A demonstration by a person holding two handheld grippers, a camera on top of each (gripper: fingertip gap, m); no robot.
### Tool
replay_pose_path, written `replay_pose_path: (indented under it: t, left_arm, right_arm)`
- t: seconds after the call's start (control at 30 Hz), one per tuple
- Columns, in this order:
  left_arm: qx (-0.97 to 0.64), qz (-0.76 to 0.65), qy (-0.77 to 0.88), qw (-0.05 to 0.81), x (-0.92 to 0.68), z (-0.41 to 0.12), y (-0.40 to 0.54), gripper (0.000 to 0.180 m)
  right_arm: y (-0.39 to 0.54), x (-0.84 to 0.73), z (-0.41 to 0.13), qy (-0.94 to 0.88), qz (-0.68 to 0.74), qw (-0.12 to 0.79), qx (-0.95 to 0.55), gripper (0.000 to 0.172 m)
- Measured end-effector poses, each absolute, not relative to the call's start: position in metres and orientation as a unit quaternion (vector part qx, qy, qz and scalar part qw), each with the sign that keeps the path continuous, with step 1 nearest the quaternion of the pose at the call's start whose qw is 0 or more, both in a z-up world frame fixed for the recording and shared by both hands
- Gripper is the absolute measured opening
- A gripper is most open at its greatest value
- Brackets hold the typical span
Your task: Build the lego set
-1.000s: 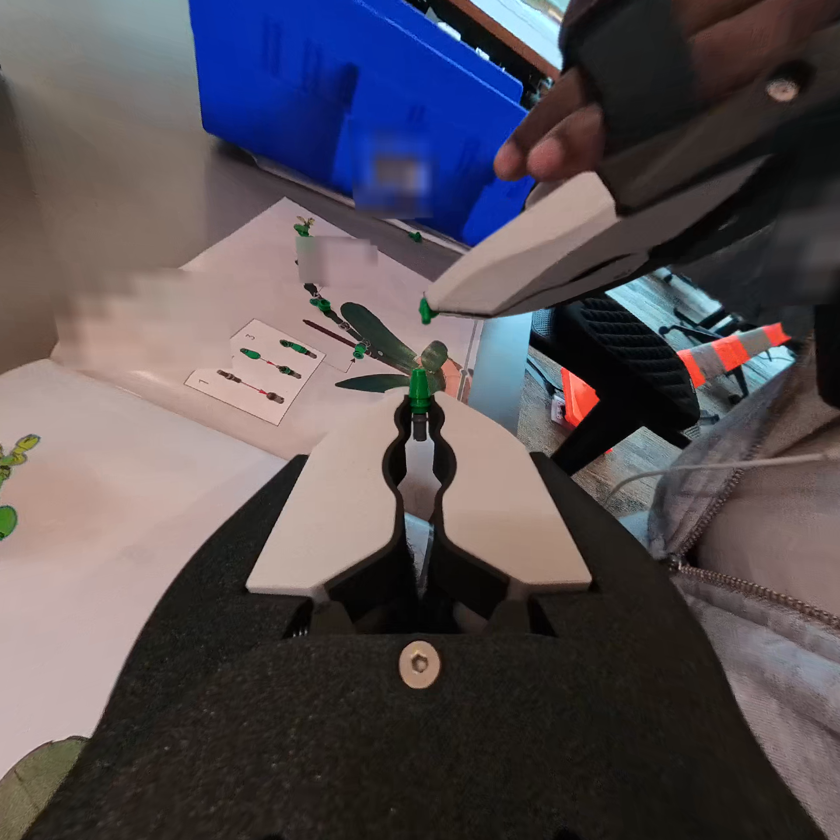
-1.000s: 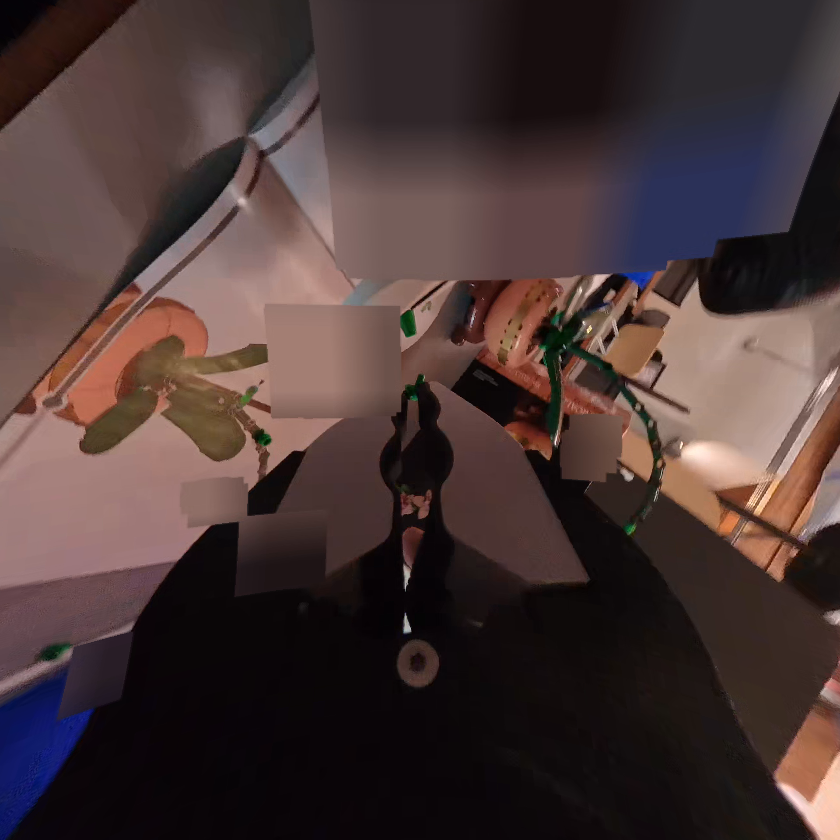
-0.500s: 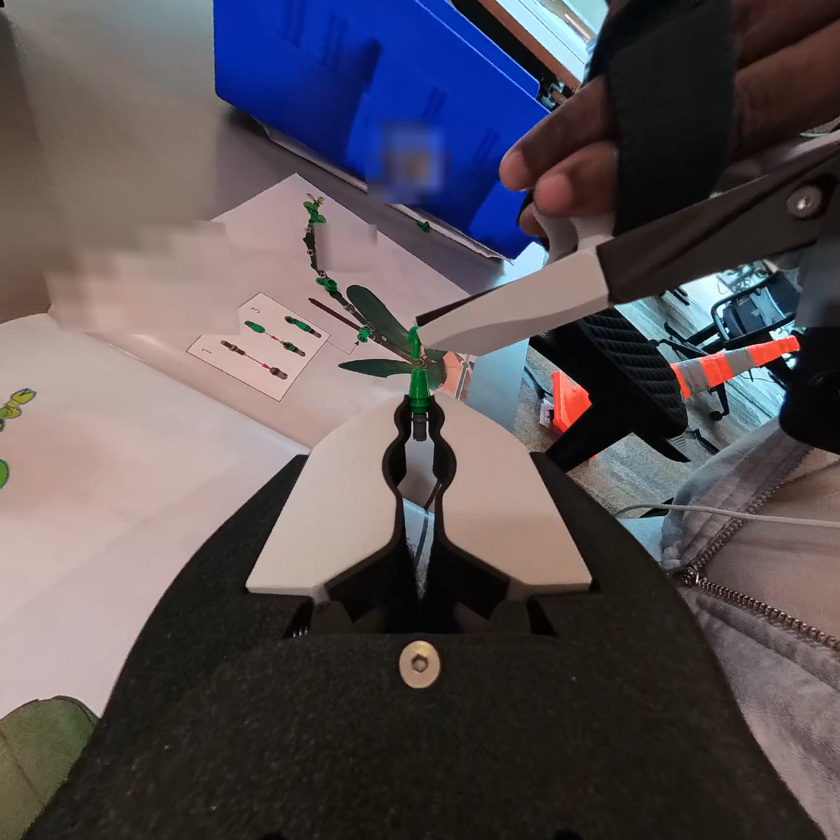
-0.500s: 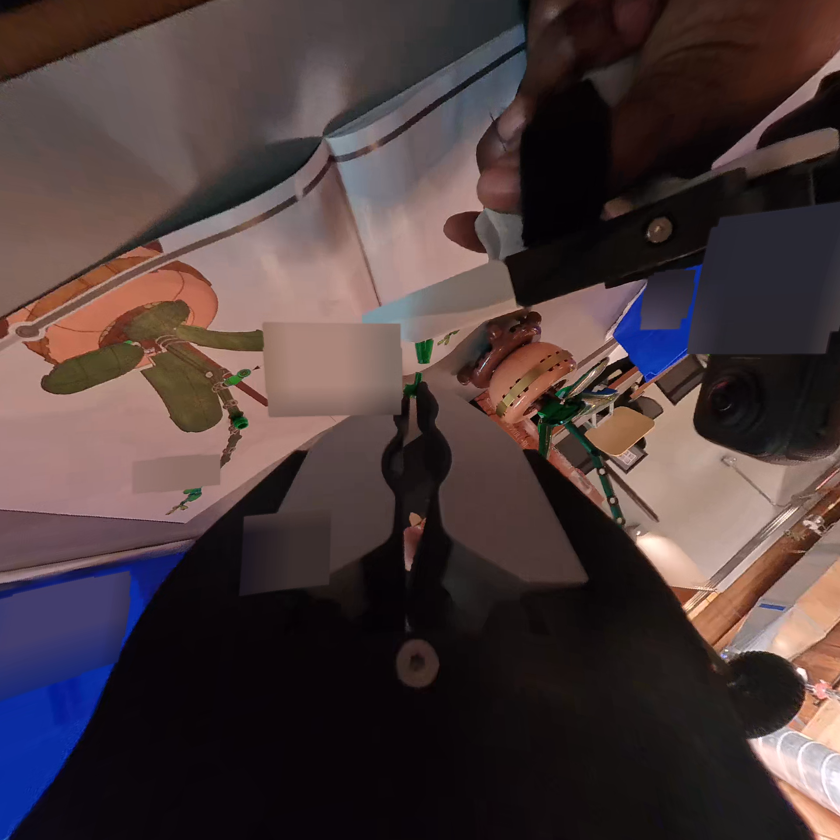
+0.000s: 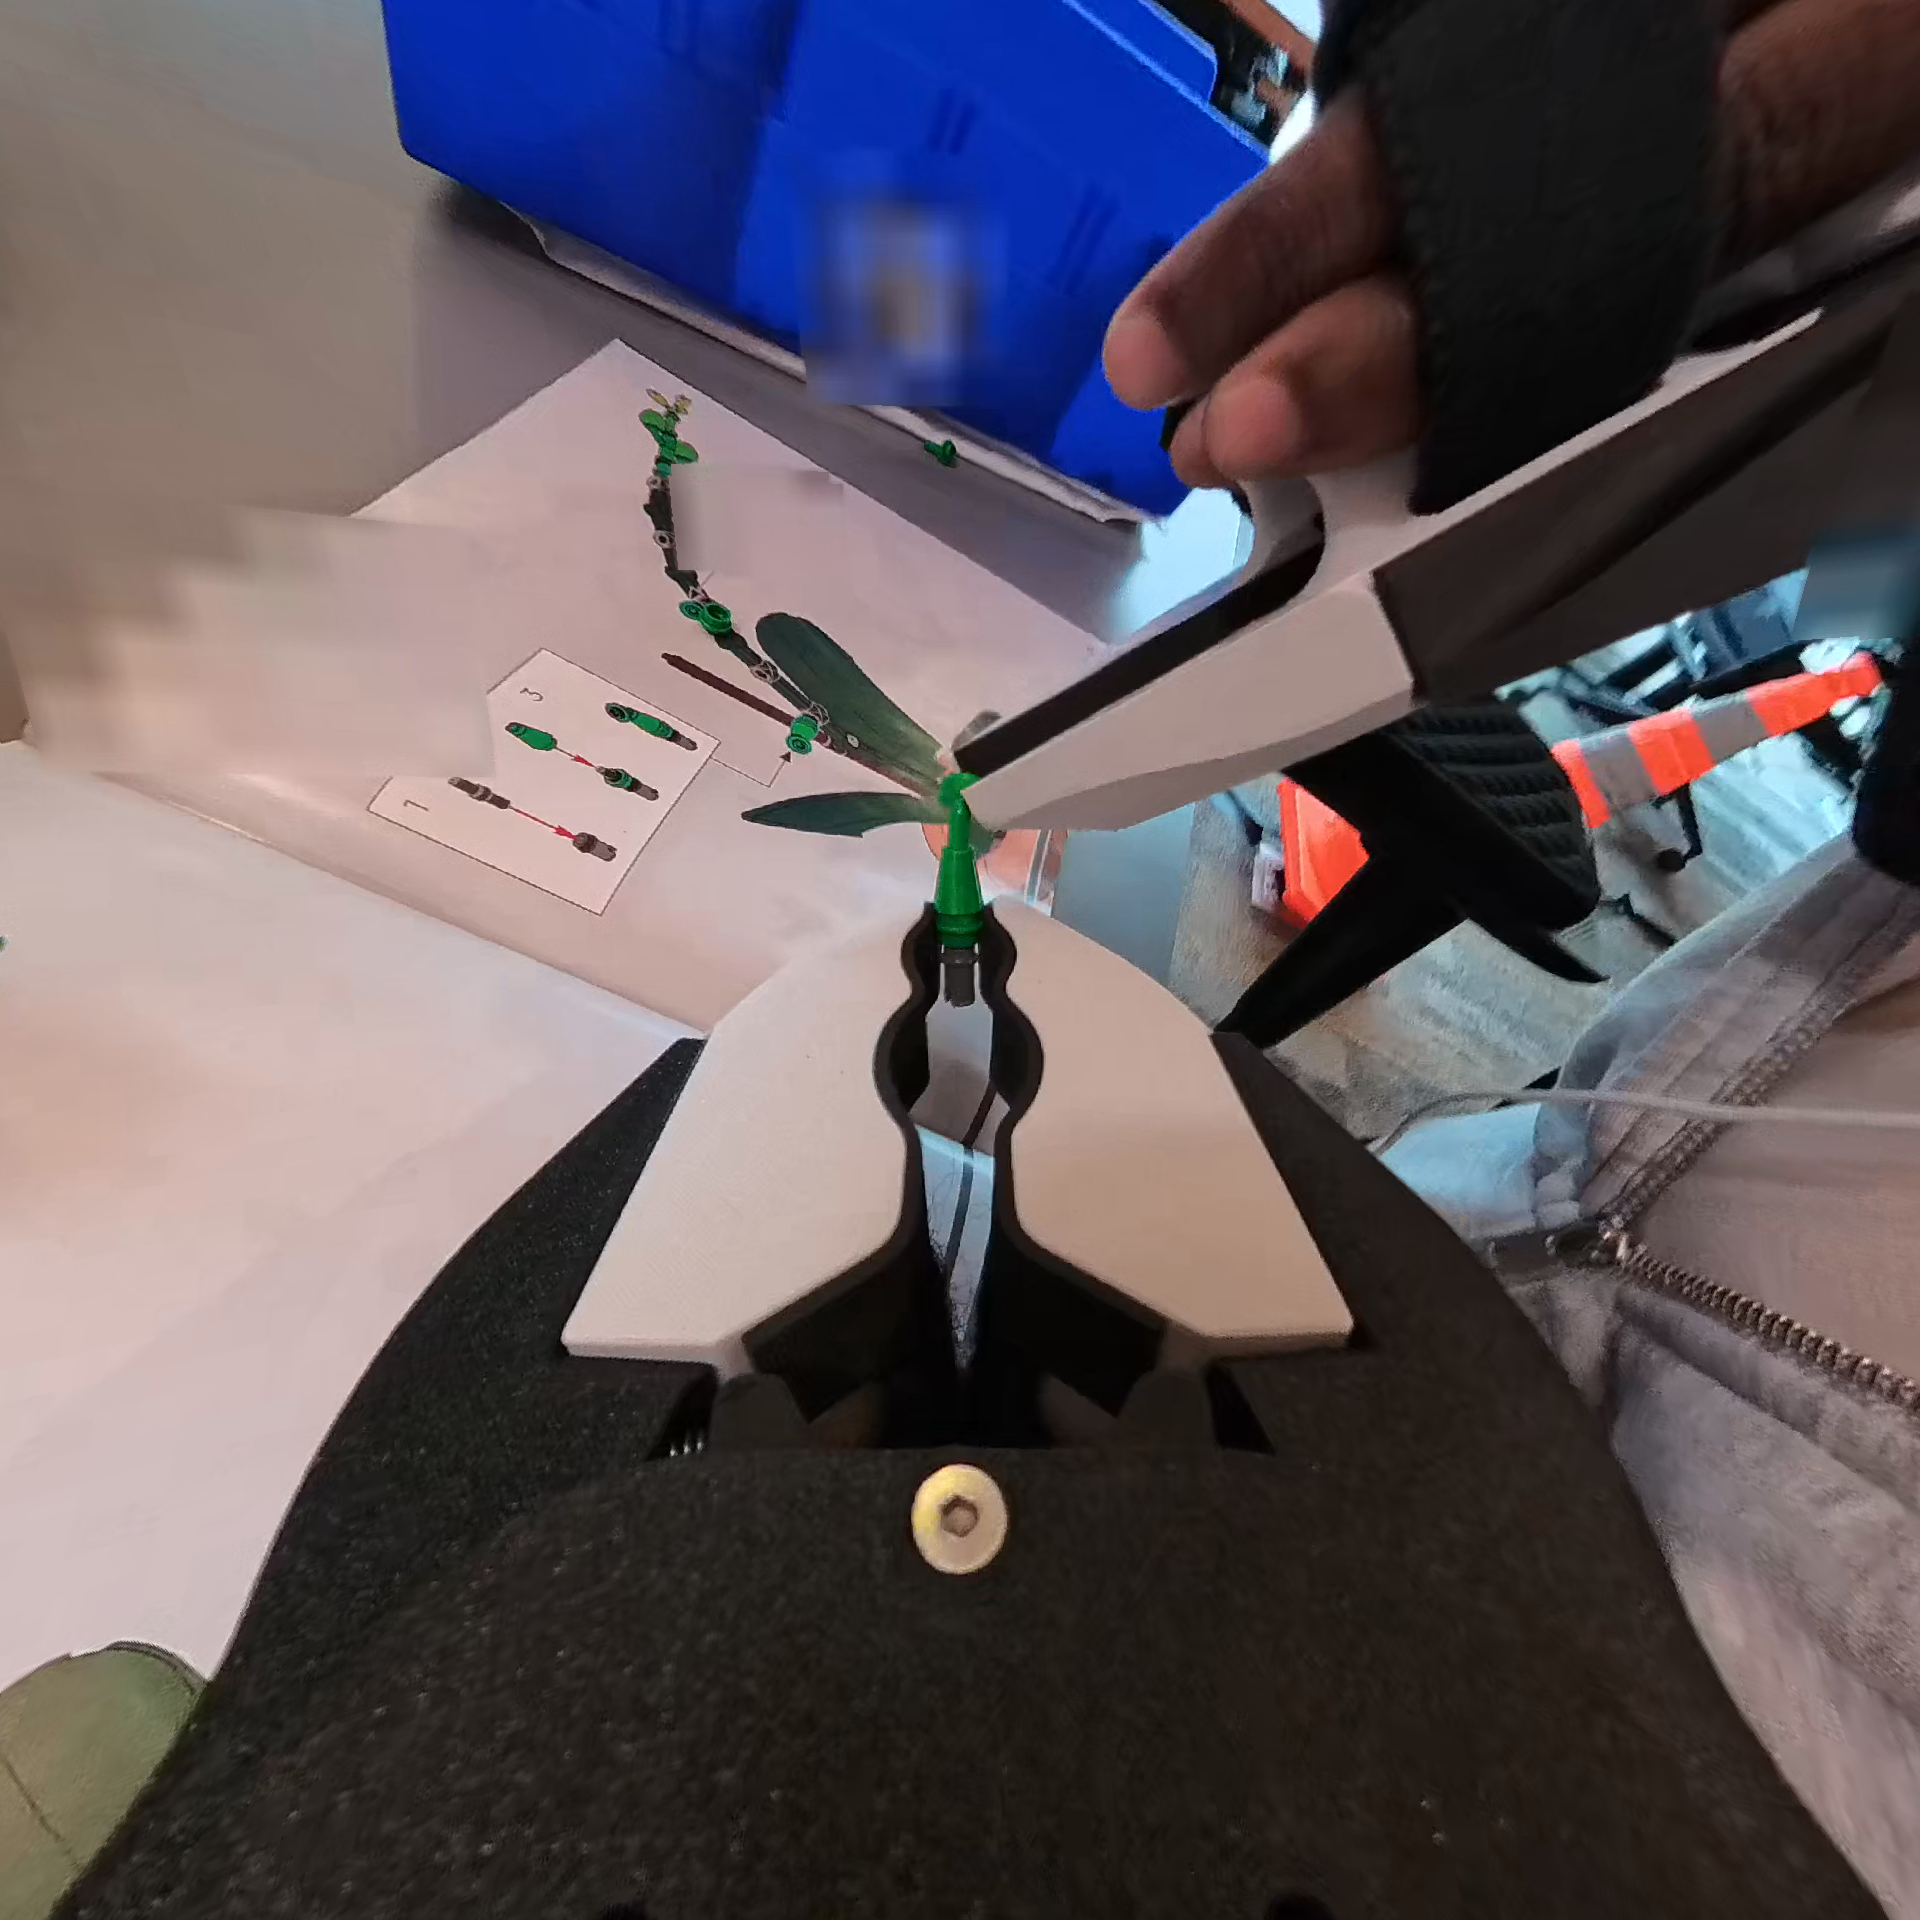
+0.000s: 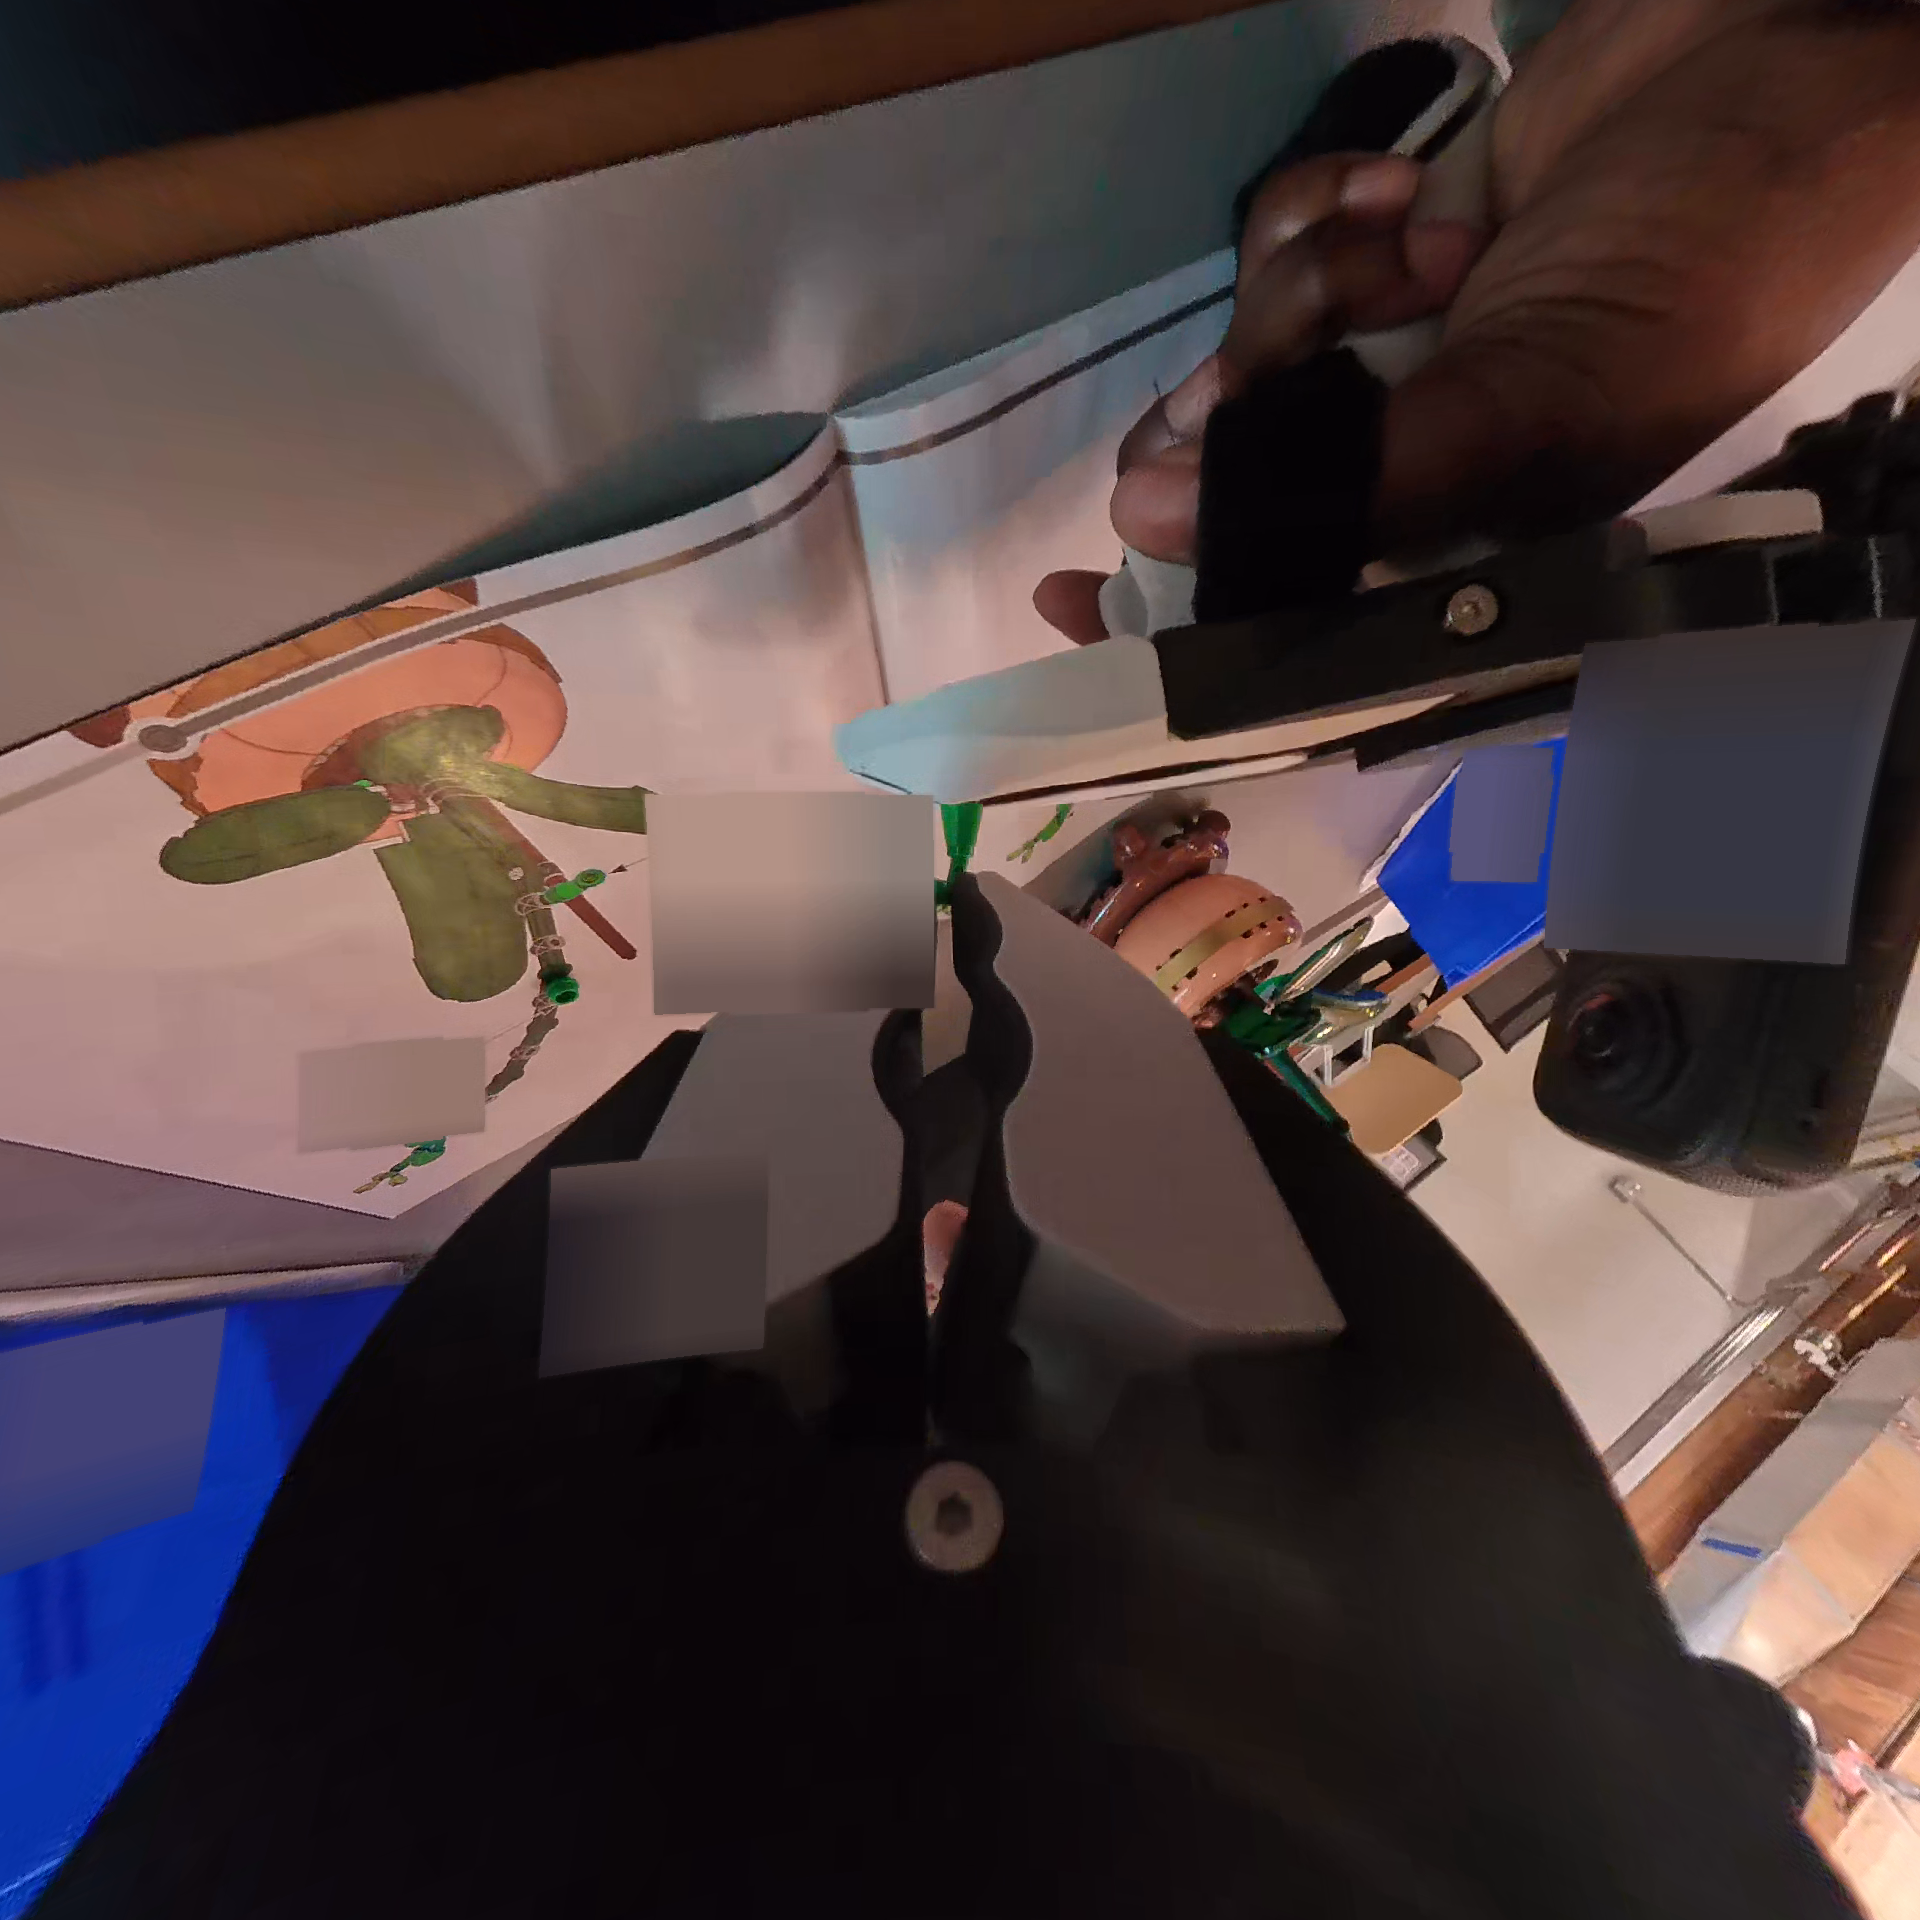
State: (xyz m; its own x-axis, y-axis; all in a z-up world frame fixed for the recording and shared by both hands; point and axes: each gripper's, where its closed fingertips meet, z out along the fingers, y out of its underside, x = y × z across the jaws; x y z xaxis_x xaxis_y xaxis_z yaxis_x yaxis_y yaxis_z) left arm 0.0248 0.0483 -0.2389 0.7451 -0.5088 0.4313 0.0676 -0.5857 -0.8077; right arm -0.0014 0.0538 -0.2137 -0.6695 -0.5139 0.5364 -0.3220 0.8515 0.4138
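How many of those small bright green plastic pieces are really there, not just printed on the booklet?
3, perhaps more hidden. One green cone piece stands in the left gripper; one small green piece sits at the right gripper tip; one loose green piece lies beside the blue bin.

Place: an office-like workroom.
Surface: grey desk (image 5: 208, 312) with an open building-toy instruction booklet (image 5: 582, 790).
Storage: blue plastic bin (image 5: 831, 135).
Floor: black office chair (image 5: 1455, 821), wood-look flooring (image 5: 1351, 997).
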Motion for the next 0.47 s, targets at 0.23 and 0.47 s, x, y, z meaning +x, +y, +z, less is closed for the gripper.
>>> replay_pose_path:
  t: [0.23,0.47]
  left_arm:
    - [-0.832,-0.309,0.171,0.427,0.028,-0.243,0.045,0.006]
    - [-0.851,-0.285,0.214,0.386,0.033,-0.256,0.037,0.005]
  right_arm:
    - [0.049,0.001,-0.215,-0.904,-0.117,0.325,0.252,0.002]
    - [0.042,0.009,-0.224,-0.905,-0.107,0.283,0.300,0.002]
